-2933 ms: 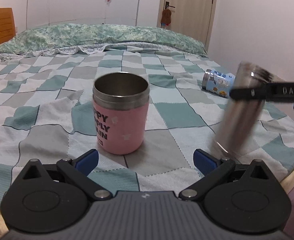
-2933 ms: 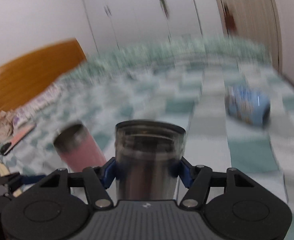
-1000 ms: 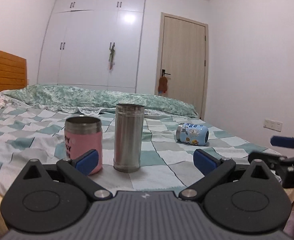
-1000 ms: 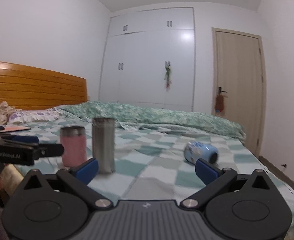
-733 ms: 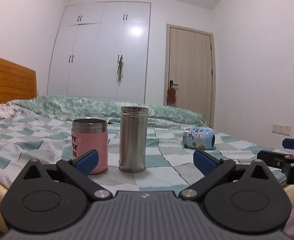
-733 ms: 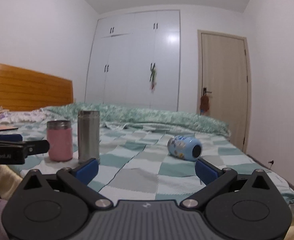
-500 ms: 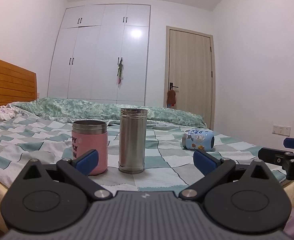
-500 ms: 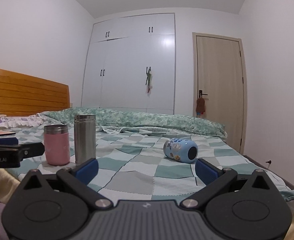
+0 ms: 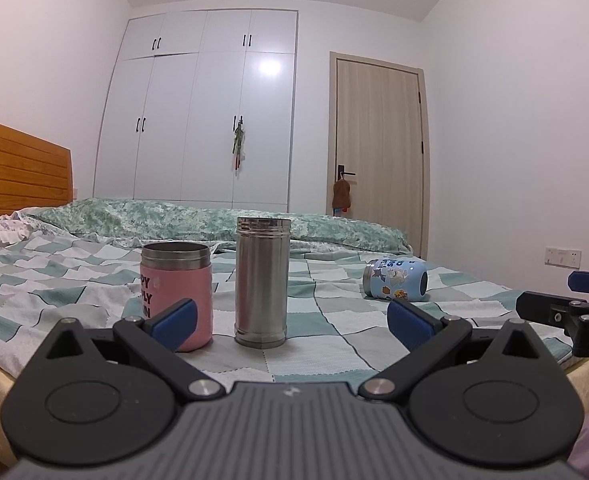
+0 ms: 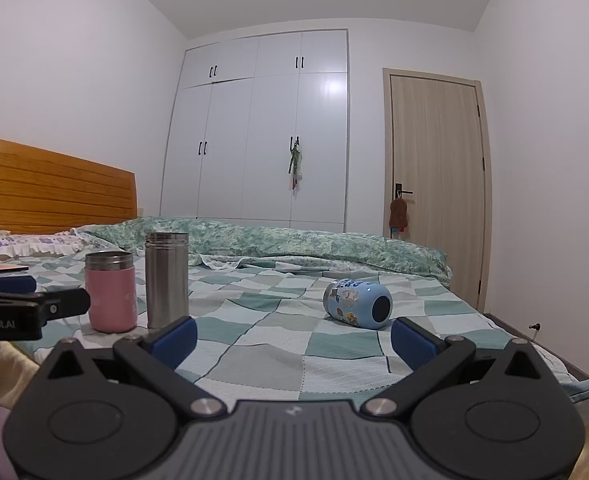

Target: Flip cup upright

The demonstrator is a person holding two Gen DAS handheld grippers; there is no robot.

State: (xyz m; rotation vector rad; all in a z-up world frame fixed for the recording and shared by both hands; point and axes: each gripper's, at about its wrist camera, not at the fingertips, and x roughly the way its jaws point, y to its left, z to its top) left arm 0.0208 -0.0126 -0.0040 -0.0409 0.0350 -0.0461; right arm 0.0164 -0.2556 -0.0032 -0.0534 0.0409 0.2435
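A pink cup (image 9: 176,288) and a tall steel cup (image 9: 261,282) stand upright side by side on the checked bedspread (image 9: 318,320). A blue cartoon cup (image 9: 396,279) lies on its side to the right, apart from them. My left gripper (image 9: 290,318) is open and empty, held low before the bed's near edge, facing the two upright cups. My right gripper (image 10: 294,338) is open and empty, facing the blue cup (image 10: 357,303). In the right wrist view the pink cup (image 10: 111,291) and the steel cup (image 10: 167,280) stand at the left.
A wooden headboard (image 10: 50,192) and pillows are at the left. A green quilt (image 10: 286,240) lies bunched along the bed's far side. White wardrobes (image 9: 198,112) and a door (image 9: 378,152) stand behind. Each gripper shows at the edge of the other's view.
The right gripper has let go of the steel cup, which now stands upright beside the pink cup. Both grippers have drawn back and dropped low; in the last half second little moves.
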